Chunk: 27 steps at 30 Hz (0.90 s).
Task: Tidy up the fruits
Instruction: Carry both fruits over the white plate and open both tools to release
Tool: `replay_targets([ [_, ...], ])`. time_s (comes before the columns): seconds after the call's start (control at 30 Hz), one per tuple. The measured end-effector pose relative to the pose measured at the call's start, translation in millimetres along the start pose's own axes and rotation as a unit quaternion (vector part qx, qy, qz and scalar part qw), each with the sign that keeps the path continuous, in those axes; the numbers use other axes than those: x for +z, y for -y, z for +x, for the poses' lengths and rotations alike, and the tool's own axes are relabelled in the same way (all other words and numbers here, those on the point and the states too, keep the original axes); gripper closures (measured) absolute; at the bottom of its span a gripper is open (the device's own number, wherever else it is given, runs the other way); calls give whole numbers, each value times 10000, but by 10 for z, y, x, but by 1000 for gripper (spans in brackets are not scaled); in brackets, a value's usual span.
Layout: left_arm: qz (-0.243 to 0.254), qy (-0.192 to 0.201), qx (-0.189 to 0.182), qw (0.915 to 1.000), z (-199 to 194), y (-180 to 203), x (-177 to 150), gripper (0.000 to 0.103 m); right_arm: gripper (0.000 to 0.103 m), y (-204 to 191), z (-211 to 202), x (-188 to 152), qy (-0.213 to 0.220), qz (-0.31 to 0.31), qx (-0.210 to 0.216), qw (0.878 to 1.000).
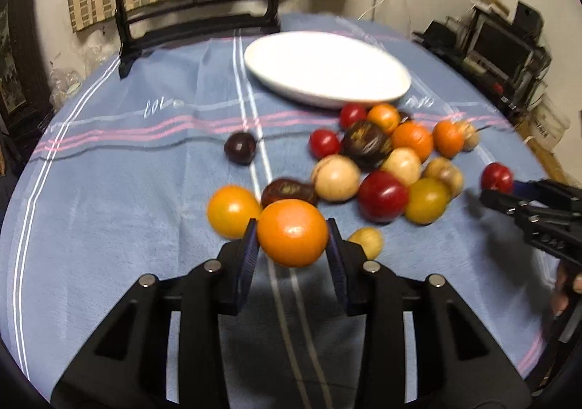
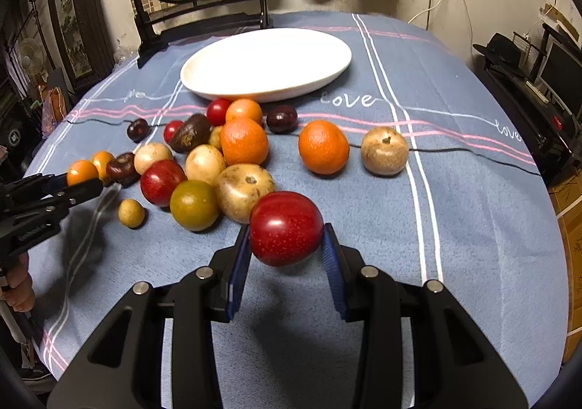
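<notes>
In the left wrist view my left gripper [image 1: 293,243] is shut on an orange fruit [image 1: 293,232], held a little above the blue cloth. My right gripper [image 2: 285,245] is shut on a red fruit [image 2: 285,227], also off the cloth. Each gripper shows in the other's view: the right gripper [image 1: 509,196] with its red fruit [image 1: 496,177], the left gripper [image 2: 71,187] with its orange fruit [image 2: 82,171]. A pile of several red, orange, tan, green and dark fruits [image 2: 203,161] lies between them. Behind the pile sits a white oval plate [image 2: 265,61] with nothing on it.
A black-framed round screen on a stand [image 2: 203,5] stands at the table's back edge. A thin black cable [image 2: 454,150] crosses the cloth. An orange fruit [image 2: 323,147] and a tan fruit [image 2: 384,151] lie apart on the right. A person's hand [image 2: 18,285] shows at the left.
</notes>
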<state>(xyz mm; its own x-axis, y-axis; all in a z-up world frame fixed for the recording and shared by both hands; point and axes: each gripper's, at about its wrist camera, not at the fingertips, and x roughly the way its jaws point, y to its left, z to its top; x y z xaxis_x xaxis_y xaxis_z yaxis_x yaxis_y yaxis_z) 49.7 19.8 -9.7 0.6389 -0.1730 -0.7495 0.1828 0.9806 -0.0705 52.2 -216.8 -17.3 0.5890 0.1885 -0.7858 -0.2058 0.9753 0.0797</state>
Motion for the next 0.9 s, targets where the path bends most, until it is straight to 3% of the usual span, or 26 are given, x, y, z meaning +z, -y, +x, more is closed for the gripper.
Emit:
replay_targets([
  [0.23,169,419,-126,9989,-227,137,517,66,64,-33,-246,382,456,-256,147,9985],
  [0.4,136,420,-145,9989,48,243,986,66,64,-43,-128,833,650,-383,192,9970],
  [0.57,-41,121,8,9999,687,248,1448,66,64,-69,362,1251,434,-389,225,9980],
  [0.9,-229,-493,214,9983,1457,120,1689,66,63,-3,1192,1583,-326,-277,170,9989],
])
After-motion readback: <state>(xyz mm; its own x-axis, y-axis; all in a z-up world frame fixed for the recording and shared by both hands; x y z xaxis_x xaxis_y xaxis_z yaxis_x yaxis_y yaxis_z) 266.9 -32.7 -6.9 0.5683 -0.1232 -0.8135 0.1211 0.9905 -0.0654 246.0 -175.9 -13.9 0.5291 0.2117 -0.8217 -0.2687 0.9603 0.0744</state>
